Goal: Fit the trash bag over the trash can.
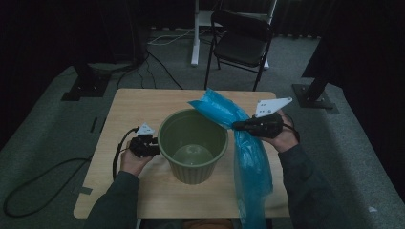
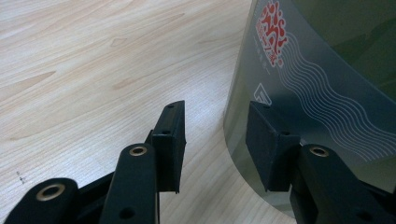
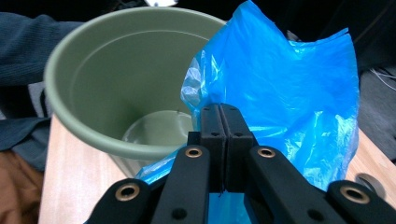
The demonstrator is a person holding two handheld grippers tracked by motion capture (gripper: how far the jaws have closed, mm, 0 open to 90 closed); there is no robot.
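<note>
A green plastic bucket stands upright and empty in the middle of the wooden table. My left gripper rests low against the bucket's left side. In the left gripper view its jaws stand open over the table, with nothing pinched, and the printed bucket wall is just beside the right pad. My right gripper is shut on a blue plastic bag by the bucket's right rim. The bag hangs down past the table's front edge. In the right gripper view the closed jaws pinch the bag above the bucket.
A black folding chair and a white post stand on the carpet behind the table. Dark stand feet flank the table's far corners, and a cable trails across the floor at the left.
</note>
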